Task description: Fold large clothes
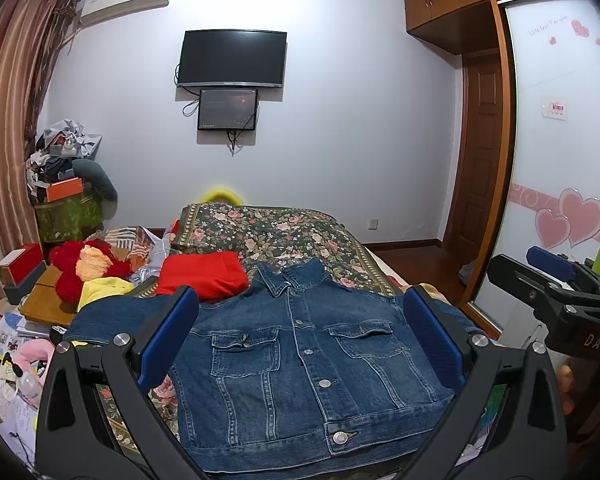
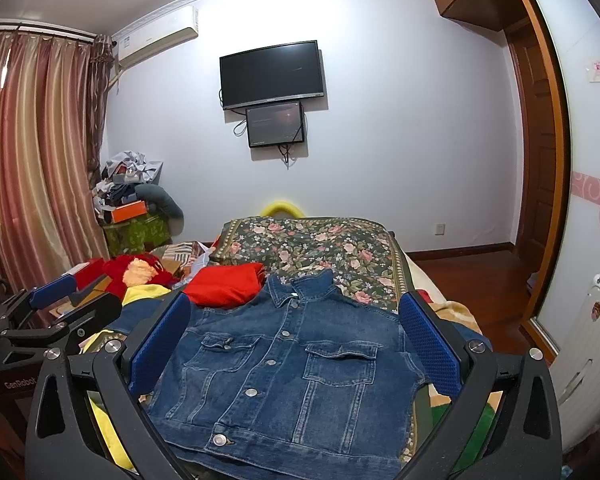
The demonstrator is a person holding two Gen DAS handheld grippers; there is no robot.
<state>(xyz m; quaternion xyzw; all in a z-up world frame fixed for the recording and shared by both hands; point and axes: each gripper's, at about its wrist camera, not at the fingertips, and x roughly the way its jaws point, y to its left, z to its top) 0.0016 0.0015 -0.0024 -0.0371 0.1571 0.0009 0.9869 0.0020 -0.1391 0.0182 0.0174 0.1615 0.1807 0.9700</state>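
I see the denim jacket [image 1: 300,364] lying buttoned and front up at the near end of the bed, collar toward the floral quilt [image 1: 276,236]. My left gripper [image 1: 300,340] and right gripper [image 2: 296,344] both hover over it with jaws spread wide, pinching nothing. A folded red garment [image 1: 204,274] touches the jacket's left shoulder. "DAS" shows on the right gripper's body, "GenRobot" on the left's.

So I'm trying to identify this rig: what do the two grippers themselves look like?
Both match: the left gripper and right gripper have matte black angular frames, silver round bolts at the joints, and blue textured pads lining each finger. Seen from the other's camera, one body carries white "DAS" lettering, the other "GenRobot".
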